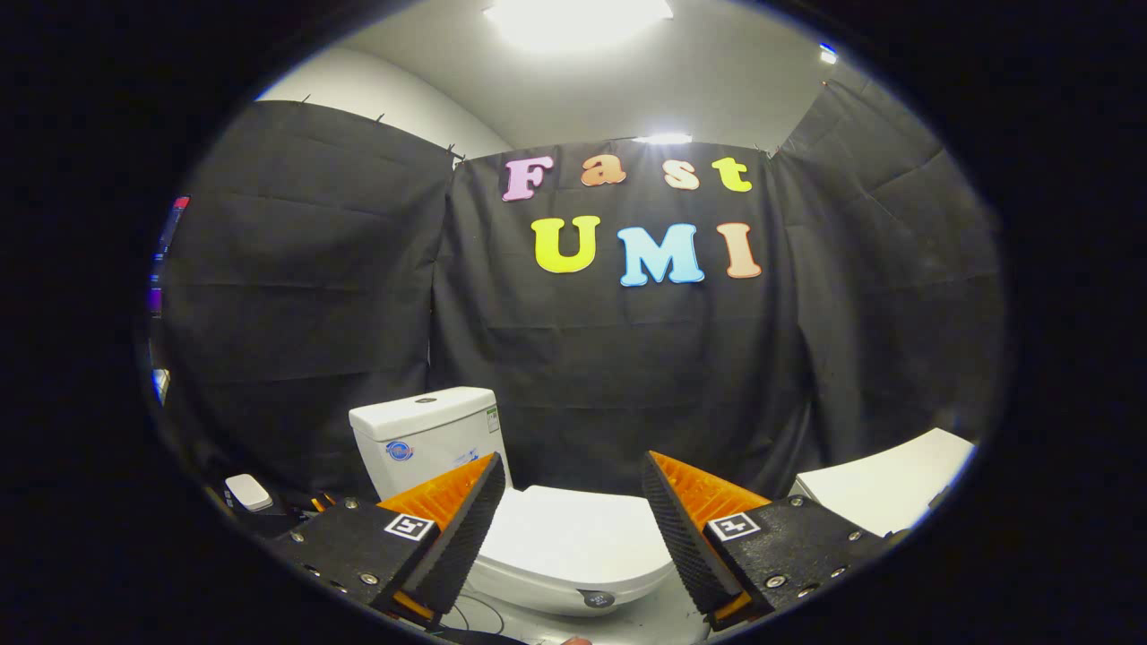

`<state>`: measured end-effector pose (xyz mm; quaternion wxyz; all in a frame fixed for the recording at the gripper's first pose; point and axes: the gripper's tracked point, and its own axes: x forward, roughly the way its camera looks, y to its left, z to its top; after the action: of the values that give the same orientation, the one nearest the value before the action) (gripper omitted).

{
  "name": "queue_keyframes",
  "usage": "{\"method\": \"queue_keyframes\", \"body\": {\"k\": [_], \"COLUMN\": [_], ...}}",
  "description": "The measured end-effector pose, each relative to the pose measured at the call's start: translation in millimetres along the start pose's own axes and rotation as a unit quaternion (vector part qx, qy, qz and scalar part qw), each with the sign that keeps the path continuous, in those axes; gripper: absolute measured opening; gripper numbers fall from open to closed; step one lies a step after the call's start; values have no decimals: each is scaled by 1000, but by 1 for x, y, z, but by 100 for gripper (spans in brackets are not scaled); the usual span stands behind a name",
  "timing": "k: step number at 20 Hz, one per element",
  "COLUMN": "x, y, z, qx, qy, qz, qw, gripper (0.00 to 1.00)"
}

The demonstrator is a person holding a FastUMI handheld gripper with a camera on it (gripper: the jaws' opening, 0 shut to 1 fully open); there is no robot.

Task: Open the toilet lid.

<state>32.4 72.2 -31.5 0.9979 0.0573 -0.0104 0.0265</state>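
Toilet lid (pixel 573 546) down flat over the bowl, white, glossy, seen between the two fingers and just beyond their tips. Front rim of the bowl carries a small dark round button or badge (pixel 599 598), too small to identify. Lid not yet raised; task looks unstarted

Gripper (pixel 569 502) held above and in front of the lid, fingers spread wide, nothing between them, no contact with the lid that can be seen. Gap between the tips spans most of the lid's width

Cistern (pixel 426 439) stands behind the lid, offset toward the left finger, with a flush button on top and a sticker on its face. Black cloth wall behind everything. A white flat-topped unit (pixel 896 484) sits beyond the right finger, well apart from the toilet. Small white object (pixel 249 492) low beside the left finger, identity unclear. Cables on the floor under the bowl's front

Risks, as judgement:
- Lid edge looks thin and smooth; a pinch on the front lip could slip off the gloss, letting the lid fall back with a bang
- Fingers coming down too deep could catch seat and lid together, lifting both
- Approach looks slightly off-centre; a lift from one corner would twist the hinge
- Swinging the lid up hard could knock it against the cistern
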Motion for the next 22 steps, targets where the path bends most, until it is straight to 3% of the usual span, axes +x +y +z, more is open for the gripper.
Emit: {"method": "queue_keyframes", "body": {"k": [8, 11, 16, 22], "x": [43, 52, 67, 73], "y": [-4, 10, 23, 14], "z": [-59, -82, -124, -183], "qx": [43, 81, 159, 232], "qy": [49, 63, 95, 131], "qz": [-29, -16, -3, -28], "qw": [997, 995, 983, 964], "gripper": [95, 95, 95, 96]}}
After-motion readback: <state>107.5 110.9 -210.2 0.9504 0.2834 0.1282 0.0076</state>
